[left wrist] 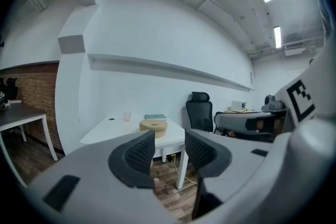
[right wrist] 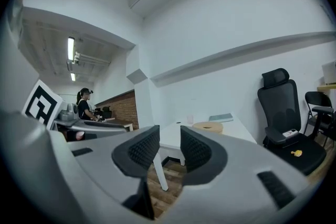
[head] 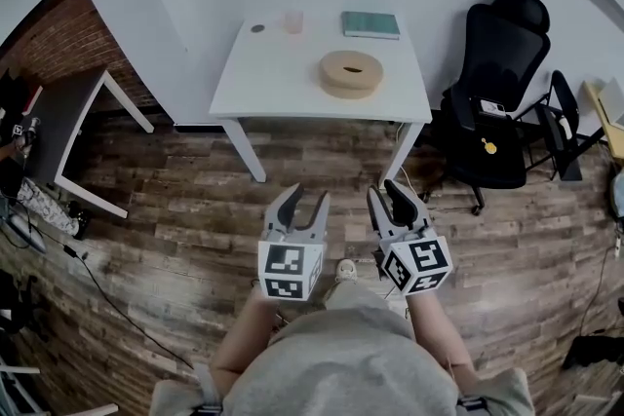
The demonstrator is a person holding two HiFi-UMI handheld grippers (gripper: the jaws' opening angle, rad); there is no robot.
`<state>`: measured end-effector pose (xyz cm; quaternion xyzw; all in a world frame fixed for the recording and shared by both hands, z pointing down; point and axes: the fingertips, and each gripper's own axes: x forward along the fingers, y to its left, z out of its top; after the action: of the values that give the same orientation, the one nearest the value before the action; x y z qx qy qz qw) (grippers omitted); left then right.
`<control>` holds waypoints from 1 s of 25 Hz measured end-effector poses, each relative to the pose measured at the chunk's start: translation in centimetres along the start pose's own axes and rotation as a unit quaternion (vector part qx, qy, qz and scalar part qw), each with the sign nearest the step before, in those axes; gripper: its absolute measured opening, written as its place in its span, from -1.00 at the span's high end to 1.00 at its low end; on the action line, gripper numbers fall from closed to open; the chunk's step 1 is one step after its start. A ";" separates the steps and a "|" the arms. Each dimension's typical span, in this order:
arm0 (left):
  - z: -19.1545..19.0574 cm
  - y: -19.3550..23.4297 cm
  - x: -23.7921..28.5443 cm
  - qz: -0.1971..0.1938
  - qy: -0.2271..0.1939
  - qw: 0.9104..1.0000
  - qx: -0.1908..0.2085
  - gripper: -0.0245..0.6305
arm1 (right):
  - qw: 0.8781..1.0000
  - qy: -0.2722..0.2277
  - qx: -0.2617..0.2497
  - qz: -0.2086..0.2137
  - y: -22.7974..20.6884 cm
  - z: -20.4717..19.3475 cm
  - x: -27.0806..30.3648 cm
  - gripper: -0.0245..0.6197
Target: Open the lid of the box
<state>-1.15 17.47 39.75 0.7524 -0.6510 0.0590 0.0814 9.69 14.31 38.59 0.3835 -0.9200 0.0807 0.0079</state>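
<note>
Head view: round tan box (head: 351, 75) with lid (head: 351, 64) closed, right of centre on white worktop (head: 278, 85); clear cup (head: 293, 20) and teal book (head: 370, 24) along the far edge behind it. Well short of the worktop, over wooden floor (head: 175, 209), left gripper (head: 306, 198) and right gripper (head: 385, 193) side by side, aimed at it. Left gripper view: jaws apart, nothing between, box (left wrist: 154, 125) far beyond. Right gripper view: likewise released and empty, box (right wrist: 208, 126) distant, black office chair (right wrist: 286, 113) to the right.
</note>
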 end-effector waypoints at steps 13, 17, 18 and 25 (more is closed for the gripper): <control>1.8 1.4 13.2 0.012 0.000 1.000 -0.001 0.17 | 1.000 0.013 -0.004 0.020 -10.6 1.5 9.5 0.42; 1.6 2.4 16.1 0.029 0.006 1.000 0.006 0.16 | 0.999 0.021 -0.006 0.033 -12.8 1.3 12.1 0.39; 1.6 2.8 16.7 0.035 0.007 0.999 0.008 0.16 | 0.999 0.023 -0.007 0.035 -13.2 1.4 12.8 0.38; 1.2 3.8 18.9 0.043 0.020 0.999 -0.014 0.17 | 0.998 0.042 -0.010 0.051 -14.5 0.7 15.2 0.28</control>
<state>-2.19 -1.60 42.41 0.7213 -0.6817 0.0677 0.1024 9.28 -6.52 41.15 0.3319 -0.9381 0.0876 0.0467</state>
